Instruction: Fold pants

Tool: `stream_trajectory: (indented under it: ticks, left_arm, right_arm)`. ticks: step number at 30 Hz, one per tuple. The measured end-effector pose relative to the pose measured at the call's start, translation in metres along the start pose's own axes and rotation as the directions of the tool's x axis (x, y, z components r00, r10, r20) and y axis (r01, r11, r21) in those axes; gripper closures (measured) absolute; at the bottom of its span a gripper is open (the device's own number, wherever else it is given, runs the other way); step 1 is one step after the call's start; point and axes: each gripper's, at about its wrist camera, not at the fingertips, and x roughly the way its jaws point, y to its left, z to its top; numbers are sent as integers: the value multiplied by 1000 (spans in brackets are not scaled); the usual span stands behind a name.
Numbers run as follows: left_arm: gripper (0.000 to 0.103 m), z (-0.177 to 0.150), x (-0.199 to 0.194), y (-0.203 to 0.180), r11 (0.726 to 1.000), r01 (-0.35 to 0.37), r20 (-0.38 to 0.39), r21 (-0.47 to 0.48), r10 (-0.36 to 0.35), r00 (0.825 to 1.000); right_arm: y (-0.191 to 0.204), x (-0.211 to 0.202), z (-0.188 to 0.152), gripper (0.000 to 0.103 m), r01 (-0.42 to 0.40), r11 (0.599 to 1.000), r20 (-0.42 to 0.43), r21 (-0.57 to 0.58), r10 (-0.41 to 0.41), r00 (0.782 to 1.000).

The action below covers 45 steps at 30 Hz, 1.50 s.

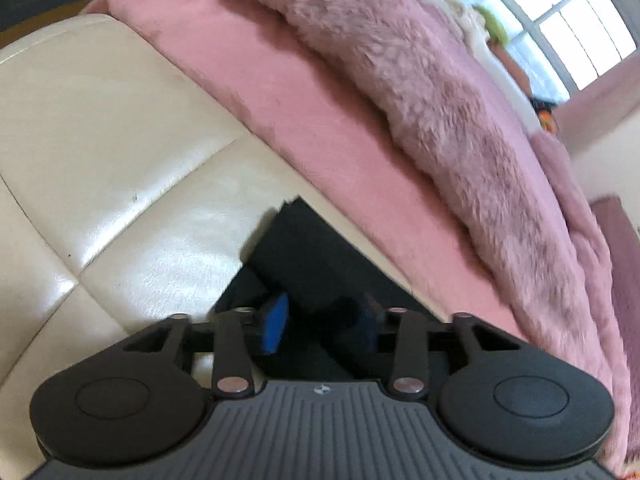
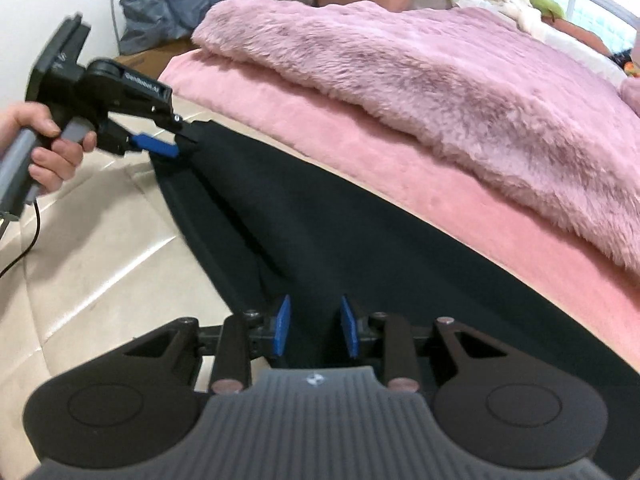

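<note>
Black pants (image 2: 320, 216) stretch in a long band across a cream padded bench (image 2: 104, 264), their long axis running from the right gripper (image 2: 314, 330) in the foreground to the left gripper (image 2: 176, 146) at the far end. The left jaws are clamped on the far corner of the cloth. The right jaws stand partly open astride the near edge; whether they pinch it cannot be told. Just beyond lies a bed with a pink sheet (image 2: 360, 152) and fluffy mauve blanket (image 2: 440, 64), with a window (image 1: 572, 24) behind.
</note>
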Motion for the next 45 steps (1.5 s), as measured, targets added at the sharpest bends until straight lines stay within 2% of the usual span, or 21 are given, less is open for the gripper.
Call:
stream_trajectory:
  ticks: [2,4,7,10,12,14,17,19,21,23,25,26,28,29,30,32,33,38,41,43,45]
  left_arm:
    - [100,0,0,-8,1000,-15,32,19,14,999]
    - [101,-2,-6,-24,996,-8,89,85,1,996]
    - [101,-7,-23,-59,971,48,140,234,-83,987]
    - [101,-23,-39,-107,909,97,140,404,-166,976]
    - [101,-44,-43,-145,837,108,121,537,-203,972]
    - [101,-70,-39,-177,751,101,90,652,-209,974]
    - [101,-125,-20,-214,579,42,59,814,-155,986]
    - [101,-154,-6,-224,508,41,20,860,-113,993]
    - [101,-179,9,-225,459,46,-21,887,-59,998]
    - [99,-189,25,-222,447,66,-72,892,-3,997]
    - [95,-192,29,-217,453,86,-105,887,18,994]
    - [85,-189,28,-215,466,107,-128,878,13,992]
    - [73,-178,22,-212,491,152,-171,858,-7,985]
    - [66,-171,17,-213,498,184,-196,847,-30,980]
    - [63,-166,13,-214,492,206,-209,846,-49,977]
    - [61,-154,7,-219,458,216,-211,862,-62,975]
    - [61,-146,8,-224,427,219,-217,877,-55,975]
    - [53,-133,32,-249,238,266,-285,934,49,957]
    - [51,-134,51,-256,150,347,-366,926,126,922]
    - [52,-136,61,-255,134,362,-381,922,170,909]
    - [54,-137,67,-253,142,386,-407,912,189,894]
  right_arm:
    - [-9,-2,-5,79,24,1000,-2,21,-24,1000]
    - [-23,-8,-11,79,51,996,-3,68,-51,999]
    - [-45,-18,-23,79,90,984,-6,156,-90,996]
    - [-64,-31,-38,79,130,964,-12,230,-131,991]
    - [-74,-38,-46,79,148,953,-17,266,-148,989]
    - [-82,-44,-55,79,158,941,-17,298,-160,987]
    - [-88,-51,-62,79,158,929,-13,335,-163,987]
    - [-89,-56,-67,79,154,925,-10,348,-161,987]
    - [-90,-57,-71,79,153,922,-12,356,-159,987]
    - [-90,-59,-77,79,149,918,-18,366,-153,988]
    - [-91,-60,-84,79,144,915,-26,377,-145,989]
    - [-91,-59,-87,79,141,914,-28,381,-141,990]
    - [-91,-60,-92,79,134,911,-29,390,-133,991]
    - [-91,-60,-93,79,130,910,-28,393,-130,991]
    - [-92,-59,-94,79,127,909,-26,396,-128,991]
    - [-93,-59,-94,79,123,908,-17,402,-127,992]
    - [-93,-60,-94,79,121,907,-13,403,-126,992]
    - [-93,-60,-95,78,109,908,-2,405,-119,993]
    - [-93,-62,-97,78,107,908,-3,405,-115,993]
    - [-94,-63,-98,78,109,906,-7,408,-117,993]
    - [-95,-63,-99,78,114,905,-9,409,-121,993]
